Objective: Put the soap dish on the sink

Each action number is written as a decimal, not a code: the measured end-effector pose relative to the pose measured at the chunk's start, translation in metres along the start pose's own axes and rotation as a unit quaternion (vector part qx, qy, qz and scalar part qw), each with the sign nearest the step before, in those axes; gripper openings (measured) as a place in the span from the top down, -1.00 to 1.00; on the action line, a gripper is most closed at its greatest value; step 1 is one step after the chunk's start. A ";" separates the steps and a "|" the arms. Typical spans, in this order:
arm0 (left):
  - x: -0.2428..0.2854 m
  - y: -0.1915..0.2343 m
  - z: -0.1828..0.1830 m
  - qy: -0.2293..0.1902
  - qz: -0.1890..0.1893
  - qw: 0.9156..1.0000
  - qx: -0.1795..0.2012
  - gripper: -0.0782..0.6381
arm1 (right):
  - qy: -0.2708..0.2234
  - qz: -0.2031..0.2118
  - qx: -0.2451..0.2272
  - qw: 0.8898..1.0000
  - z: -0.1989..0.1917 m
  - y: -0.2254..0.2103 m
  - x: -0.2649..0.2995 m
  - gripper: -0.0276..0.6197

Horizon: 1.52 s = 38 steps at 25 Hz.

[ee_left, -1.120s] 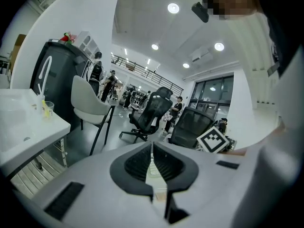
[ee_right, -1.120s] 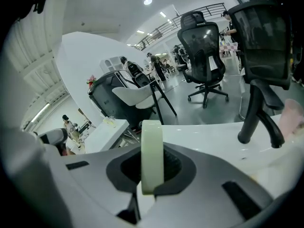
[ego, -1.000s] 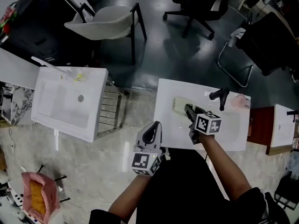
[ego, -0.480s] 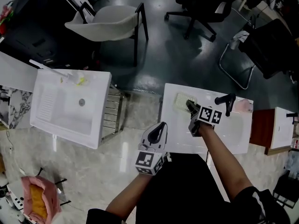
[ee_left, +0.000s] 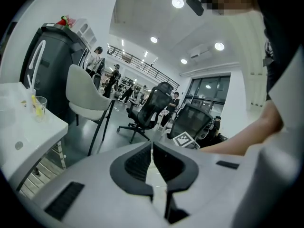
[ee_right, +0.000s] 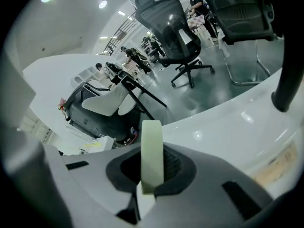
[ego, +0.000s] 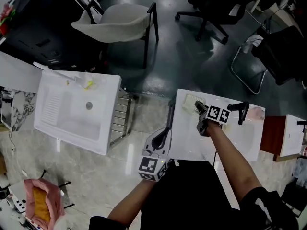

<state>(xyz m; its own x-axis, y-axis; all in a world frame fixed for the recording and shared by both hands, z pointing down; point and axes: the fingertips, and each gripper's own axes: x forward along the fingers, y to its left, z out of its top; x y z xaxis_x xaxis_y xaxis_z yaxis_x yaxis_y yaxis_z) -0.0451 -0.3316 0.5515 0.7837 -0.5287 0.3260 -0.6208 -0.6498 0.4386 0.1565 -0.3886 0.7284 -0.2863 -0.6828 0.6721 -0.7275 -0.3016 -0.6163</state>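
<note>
The soap dish (ego: 191, 103) is a pale green flat piece. My right gripper (ego: 197, 108) is shut on it, over the back left corner of the white sink (ego: 192, 139). In the right gripper view the soap dish (ee_right: 152, 152) stands edge-on between the dark pads, with the glossy sink top (ee_right: 228, 127) just beyond it. My left gripper (ego: 165, 131) hangs by the sink's front left edge. In the left gripper view the left gripper (ee_left: 152, 150) is shut with nothing in it.
A black faucet (ego: 240, 110) rises at the sink's back right. A second white sink (ego: 62, 121) stands to the left, with a metal rack (ego: 120, 116) between the two. A white chair (ego: 115, 20) and black office chairs (ego: 216, 8) stand behind.
My right gripper has carried the soap dish lower and closer to the sink's back left corner, rolling as it went. My left gripper has shifted a little beside the sink's front left edge.
</note>
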 end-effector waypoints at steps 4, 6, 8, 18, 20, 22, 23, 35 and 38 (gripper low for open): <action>-0.003 0.005 0.000 0.001 0.003 1.000 -0.009 0.73 | 0.016 0.024 -0.001 1.000 -0.002 0.007 0.013 0.85; -0.003 0.007 0.003 -0.003 0.008 1.000 -0.014 0.73 | 0.023 0.020 -0.003 1.000 -0.002 0.005 0.018 0.85; -0.005 0.009 0.005 -0.008 0.012 1.000 -0.018 0.73 | 0.028 0.019 -0.005 0.999 -0.002 0.004 0.022 0.85; -0.016 0.033 0.004 -0.016 0.037 0.998 -0.043 0.73 | 0.041 0.028 0.004 0.999 -0.004 0.000 0.035 0.79; -0.019 0.039 0.008 -0.021 0.041 0.998 -0.048 0.73 | 0.049 0.031 0.010 0.998 -0.007 -0.002 0.036 0.67; -0.021 0.042 0.012 -0.021 0.042 0.998 -0.042 0.73 | 0.053 0.031 0.015 0.998 -0.009 -0.005 0.036 0.64; -0.022 0.043 0.013 -0.021 0.042 0.998 -0.039 0.73 | 0.055 0.030 0.014 0.998 -0.009 -0.008 0.036 0.64; -0.035 0.022 -0.007 -0.015 0.052 0.998 -0.042 0.73 | 0.048 0.002 0.002 0.999 -0.004 -0.033 0.025 0.42; -0.038 0.010 -0.007 -0.015 0.051 0.998 -0.040 0.73 | 0.053 -0.003 -0.002 0.999 -0.004 -0.041 0.020 0.39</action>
<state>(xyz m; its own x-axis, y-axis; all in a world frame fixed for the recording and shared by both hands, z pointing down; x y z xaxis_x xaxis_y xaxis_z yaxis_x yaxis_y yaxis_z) -0.0808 -0.3142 0.5499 0.7144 -0.6075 0.3472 -0.6931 -0.5462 0.4704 0.1784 -0.3869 0.7686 -0.3467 -0.6069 0.7151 -0.7313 -0.3026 -0.6113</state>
